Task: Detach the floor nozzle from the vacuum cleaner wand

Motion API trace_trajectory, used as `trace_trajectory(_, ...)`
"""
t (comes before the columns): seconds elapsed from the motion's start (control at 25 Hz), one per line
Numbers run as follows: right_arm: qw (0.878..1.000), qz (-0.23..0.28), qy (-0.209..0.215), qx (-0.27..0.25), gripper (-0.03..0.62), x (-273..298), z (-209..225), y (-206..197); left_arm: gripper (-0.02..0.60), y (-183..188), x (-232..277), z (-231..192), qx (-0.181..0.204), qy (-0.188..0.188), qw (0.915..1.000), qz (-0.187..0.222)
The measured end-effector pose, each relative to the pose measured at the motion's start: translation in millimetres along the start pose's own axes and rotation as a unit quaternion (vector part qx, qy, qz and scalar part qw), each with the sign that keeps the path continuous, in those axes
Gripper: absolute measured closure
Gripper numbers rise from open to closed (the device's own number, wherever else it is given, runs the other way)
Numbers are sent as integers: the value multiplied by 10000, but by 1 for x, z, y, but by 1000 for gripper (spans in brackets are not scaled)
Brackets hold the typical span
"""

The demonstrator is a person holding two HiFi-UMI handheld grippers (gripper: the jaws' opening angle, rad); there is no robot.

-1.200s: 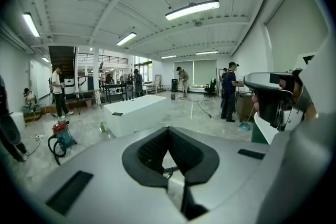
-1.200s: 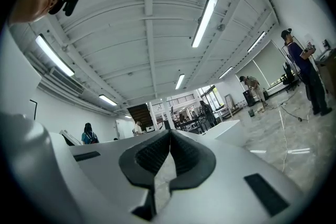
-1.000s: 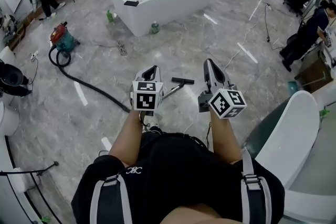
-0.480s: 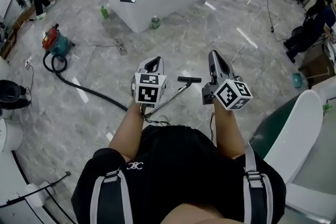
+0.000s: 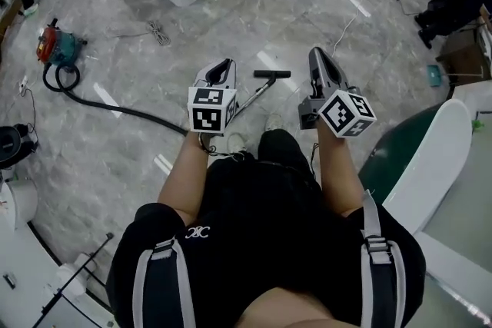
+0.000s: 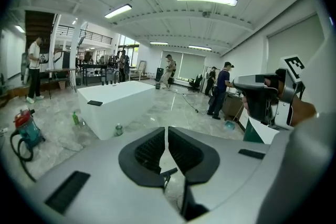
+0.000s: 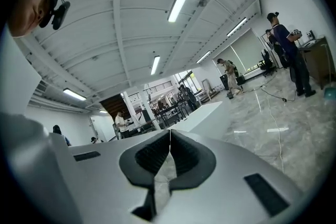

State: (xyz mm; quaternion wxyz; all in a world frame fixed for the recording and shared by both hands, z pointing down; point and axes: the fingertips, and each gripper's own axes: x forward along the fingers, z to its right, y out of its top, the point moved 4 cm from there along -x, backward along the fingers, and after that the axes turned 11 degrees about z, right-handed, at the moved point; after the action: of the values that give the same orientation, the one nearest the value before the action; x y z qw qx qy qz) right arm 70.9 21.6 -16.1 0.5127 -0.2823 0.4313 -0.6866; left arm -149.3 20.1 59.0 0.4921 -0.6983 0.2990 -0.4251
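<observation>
Both tongs are clenched on nothing. In the head view the left gripper (image 5: 221,70) and right gripper (image 5: 317,56) sit mid-frame. Between them on the grey marble floor (image 5: 100,157) lies the black T-shaped floor nozzle (image 5: 273,74). Its thin silver wand (image 5: 254,97) runs down-left, and the lower end is hidden behind the left marker cube (image 5: 206,108).

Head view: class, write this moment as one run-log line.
left tool: shut, empty | right tool: shut, empty | floor nozzle: attached to wand, untouched
</observation>
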Motion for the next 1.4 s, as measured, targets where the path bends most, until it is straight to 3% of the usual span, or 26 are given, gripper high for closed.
trace_trajectory(0.24, 9994, -334, 16, 39, 579, 42, 42, -27, 566, -45, 46, -12, 239, 92, 9982, -536)
trace_trajectory(0.36, 9985, -543, 57, 41, 579, 65, 77, -50, 478, -103, 82, -13, 399, 87, 9937, -1042)
trace_trajectory(0.52, 9950, -962, 147, -216, 579, 82, 138, -105, 440, -206, 130, -16, 313, 98, 9818, -1871)
trace_trajectory(0.68, 9835, -1784, 284, -48, 579, 80, 207, -192, 408, -320, 182, -16, 279, 37, 9654, -2592)
trace_trajectory(0.8, 9727, -2283, 395, 94, 579, 78, 265, -259, 377, -412, 237, -13, 492, -156, 9530, -2985)
trace_trajectory(0.88, 9666, -2506, 487, 209, 579, 78, 300, -301, 350, -481, 269, -11, 658, -270, 9394, -3353)
trace_trajectory(1.12, 9548, -2844, 731, 459, 579, 73, 387, -416, 348, -672, 334, -5, 1140, -341, 8978, -4241)
trace_trajectory(1.24, 9542, -2866, 699, 497, 579, 69, 423, -458, 348, -741, 360, -5, 1386, -328, 8846, -4441)
trace_trajectory(1.4, 9537, -2896, 527, 619, 579, 64, 459, -503, 348, -807, 381, -13, 1722, -301, 8687, -4634)
